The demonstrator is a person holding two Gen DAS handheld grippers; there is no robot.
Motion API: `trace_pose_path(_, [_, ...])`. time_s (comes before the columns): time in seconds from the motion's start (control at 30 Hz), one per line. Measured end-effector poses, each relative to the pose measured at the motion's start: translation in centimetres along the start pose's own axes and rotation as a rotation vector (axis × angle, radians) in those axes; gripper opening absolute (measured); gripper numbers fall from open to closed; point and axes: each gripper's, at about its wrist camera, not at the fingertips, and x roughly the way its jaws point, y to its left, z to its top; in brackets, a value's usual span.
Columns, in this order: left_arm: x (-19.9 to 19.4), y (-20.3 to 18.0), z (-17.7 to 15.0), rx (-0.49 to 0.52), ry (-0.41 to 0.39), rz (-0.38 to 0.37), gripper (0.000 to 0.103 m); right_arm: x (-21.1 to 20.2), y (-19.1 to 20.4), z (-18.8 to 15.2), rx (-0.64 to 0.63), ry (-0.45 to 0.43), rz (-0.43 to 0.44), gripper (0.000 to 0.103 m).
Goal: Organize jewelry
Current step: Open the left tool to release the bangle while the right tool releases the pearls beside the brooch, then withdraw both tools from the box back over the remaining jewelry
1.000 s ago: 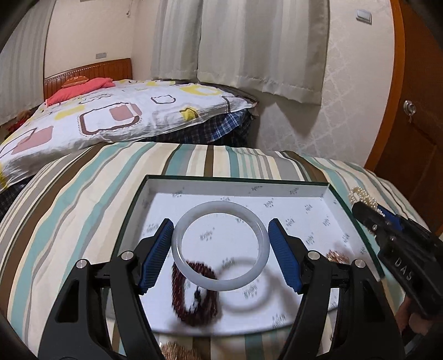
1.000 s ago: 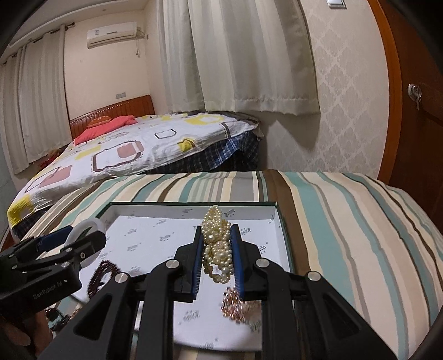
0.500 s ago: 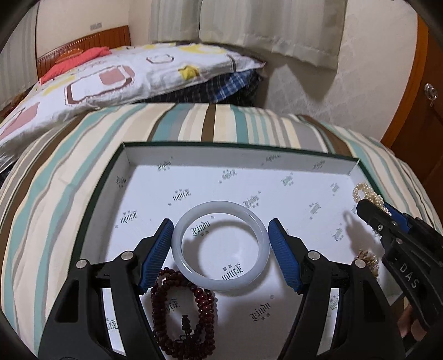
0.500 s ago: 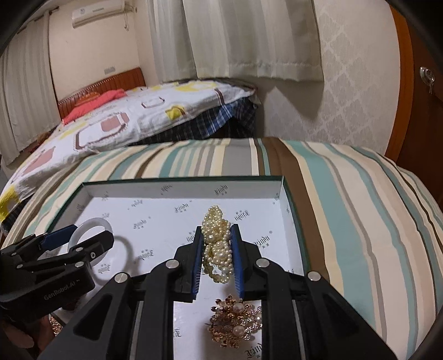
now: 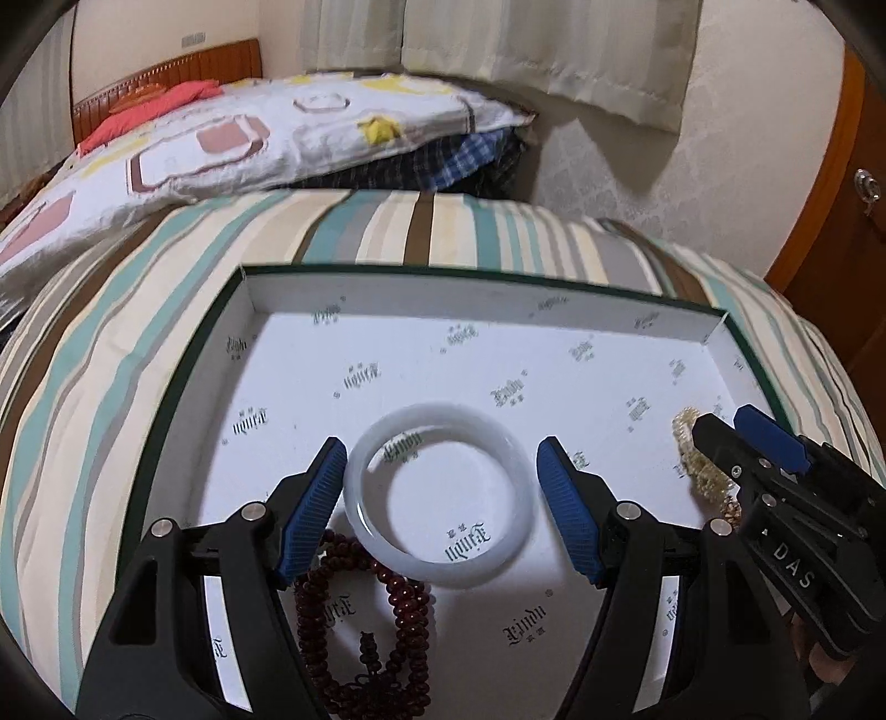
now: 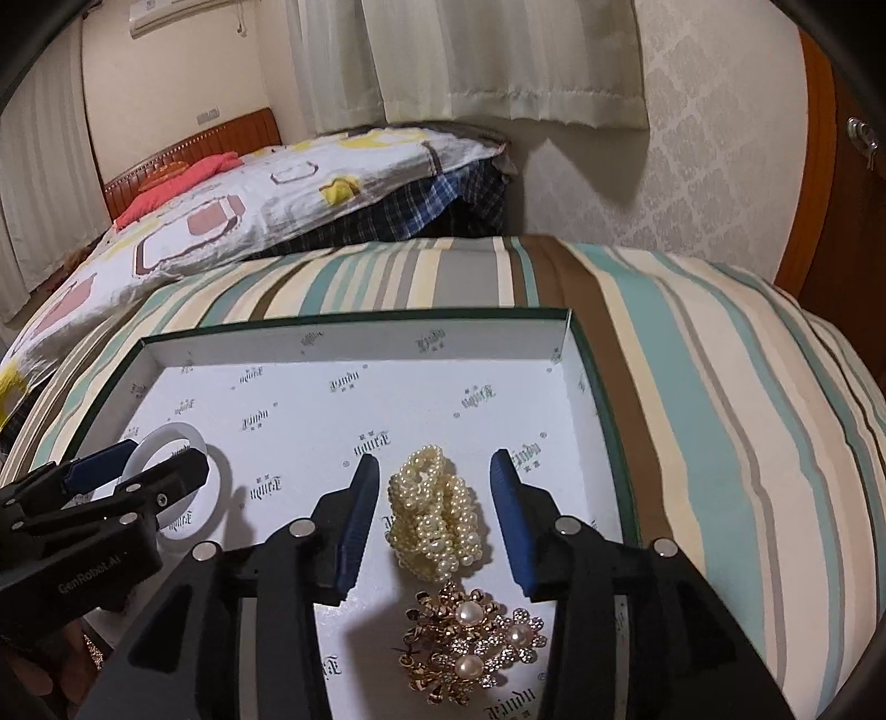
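In the box (image 5: 714,332), white bangle (image 5: 440,495) between spread left fingers (image 5: 310,512); right view alone shows brooch (image 6: 470,642)

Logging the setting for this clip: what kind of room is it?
Most likely a home bedroom: a bed with a wooden headboard, curtains, and a wall air conditioner.

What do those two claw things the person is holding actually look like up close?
Both are matte black plastic. The left claw and right claw each have two fingers faced with ribbed blue pads, joined by round silver pins. White lettering marks their sides: "DAS" on the right, "GenRobot.AI" on the left. No cables show.
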Motion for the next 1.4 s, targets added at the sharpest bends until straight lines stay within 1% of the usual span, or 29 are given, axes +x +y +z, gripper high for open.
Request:
trace_pose_path(0.1, [-0.6,-0.3,-0.1,0.022,-0.031,0.013,0.07,-0.8,0.2,0.1,-0.009,-0.032,-0.003,0.042])
trace_pose_path(0.37, [-2.8,0.1,-0.5,0.011,-0.094,0.004,0.07,-3.3,0.4,-0.2,-0.032,-0.114,-0.009,0.042])
trace_pose_path(0.43, [-3.2,0.2,-0.7,0.007,-0.105,-0.003,0.07,-3.8,0.3,-0.3,-0.031,-0.124,-0.008,0.042])
trace_pose_path(0.6, [-3.7,0.3,-1.3,0.008,-0.11,-0.004,0.07,-4.4,0.3,-1.1,-0.032,-0.122,-0.008,0.042])
trace_pose_path(0.67, [-4.3,0.4,-1.6,0.007,-0.123,-0.004,0.071,-4.8,0.2,-1.6,-0.029,-0.123,-0.007,0.042])
trace_pose_path(0.77, [-5.4,0.5,-2.2,0.009,-0.151,-0.004,0.078,-5.6,0.1,-2.2,-0.024,-0.127,-0.009,0.042])
trace_pose_path(0.83, [-6.4,0.6,-2.6,0.015,-0.176,-0.004,0.078,-6.2,0.1,-2.7,-0.022,-0.131,-0.011,0.042])
trace_pose_path(0.93, [-7.6,0.7,-3.4,0.025,-0.189,0.003,0.078,-7.1,0.0,-3.7,-0.014,-0.134,-0.015,0.042])
trace_pose_path(1.13, [-9.8,1.4,-5.2,0.001,-0.203,-0.004,0.078,-9.1,0.1,-6.0,-0.018,-0.137,-0.027,0.042])
trace_pose_path(1.4, [-12.7,2.3,-8.7,0.015,-0.209,0.02,0.079,-10.9,1.1,-9.5,-0.029,-0.125,-0.016,0.042])
